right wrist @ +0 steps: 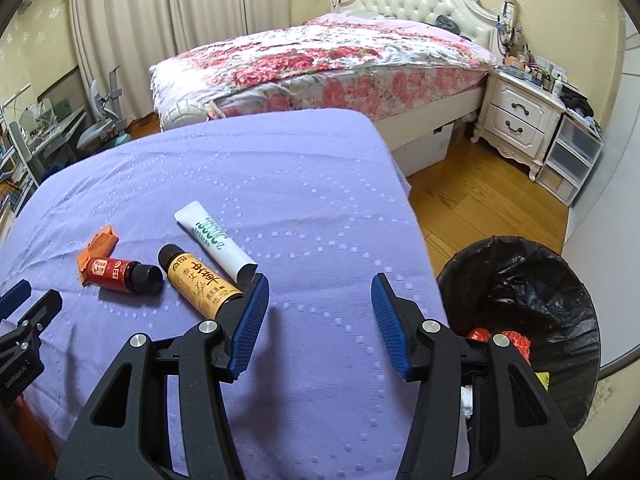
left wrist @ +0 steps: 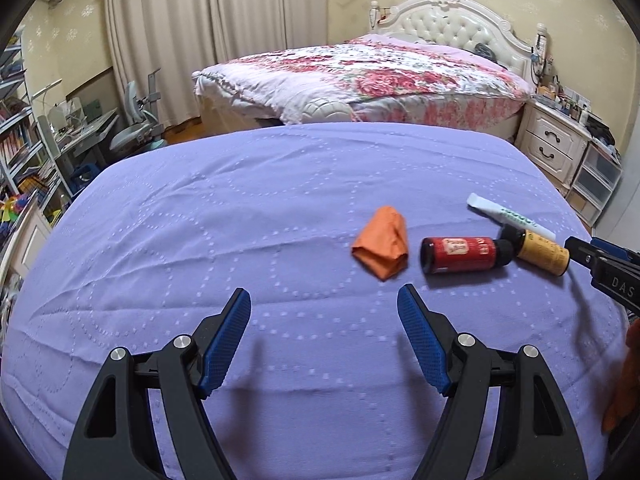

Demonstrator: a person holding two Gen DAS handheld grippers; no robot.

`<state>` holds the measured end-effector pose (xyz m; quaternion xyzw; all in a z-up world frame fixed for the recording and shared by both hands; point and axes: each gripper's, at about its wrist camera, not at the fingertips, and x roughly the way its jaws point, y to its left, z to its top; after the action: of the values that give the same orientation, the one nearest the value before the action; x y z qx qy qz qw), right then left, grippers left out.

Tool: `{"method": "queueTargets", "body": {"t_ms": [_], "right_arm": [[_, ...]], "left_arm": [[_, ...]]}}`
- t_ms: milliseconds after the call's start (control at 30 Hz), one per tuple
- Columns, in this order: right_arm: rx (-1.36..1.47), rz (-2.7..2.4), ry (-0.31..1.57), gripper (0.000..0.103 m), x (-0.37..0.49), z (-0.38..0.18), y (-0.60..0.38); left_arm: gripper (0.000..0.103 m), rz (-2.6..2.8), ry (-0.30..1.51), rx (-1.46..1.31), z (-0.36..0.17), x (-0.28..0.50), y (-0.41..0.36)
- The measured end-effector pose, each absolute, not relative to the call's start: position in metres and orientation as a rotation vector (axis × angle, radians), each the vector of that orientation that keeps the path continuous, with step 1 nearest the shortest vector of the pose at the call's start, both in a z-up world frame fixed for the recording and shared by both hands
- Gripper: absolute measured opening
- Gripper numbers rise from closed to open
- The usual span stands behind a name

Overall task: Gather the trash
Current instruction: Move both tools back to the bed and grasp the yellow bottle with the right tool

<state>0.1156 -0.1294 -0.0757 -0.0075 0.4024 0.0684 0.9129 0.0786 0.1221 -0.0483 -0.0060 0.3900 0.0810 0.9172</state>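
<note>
On the purple quilted surface lie a crumpled orange wrapper, a red bottle, a yellow bottle and a white tube. My left gripper is open and empty, a short way in front of the wrapper. My right gripper is open and empty; its left finger is next to the yellow bottle and the tube. The red bottle and the wrapper lie further left. The right gripper also shows in the left wrist view.
A bin with a black liner stands on the wooden floor right of the purple surface and holds some trash. A floral bed, a white nightstand and plastic drawers are behind. A desk and chair stand at the left.
</note>
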Motion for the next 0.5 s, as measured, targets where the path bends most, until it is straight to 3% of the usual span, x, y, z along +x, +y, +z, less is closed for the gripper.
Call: {"method": "queueTargets", "body": {"t_ms": [200, 500], "right_arm": [[-0.035, 0.189, 0.836, 0.057, 0.104, -0.077, -0.116], [-0.056, 0.22, 0.803, 0.057, 0.092, -0.063, -0.101]], "left_arm": [[0.074, 0.172, 0.805, -0.045, -0.048, 0.073, 0.135], [0.074, 0.187, 0.8, -0.07, -0.048, 0.069, 0.148]]}}
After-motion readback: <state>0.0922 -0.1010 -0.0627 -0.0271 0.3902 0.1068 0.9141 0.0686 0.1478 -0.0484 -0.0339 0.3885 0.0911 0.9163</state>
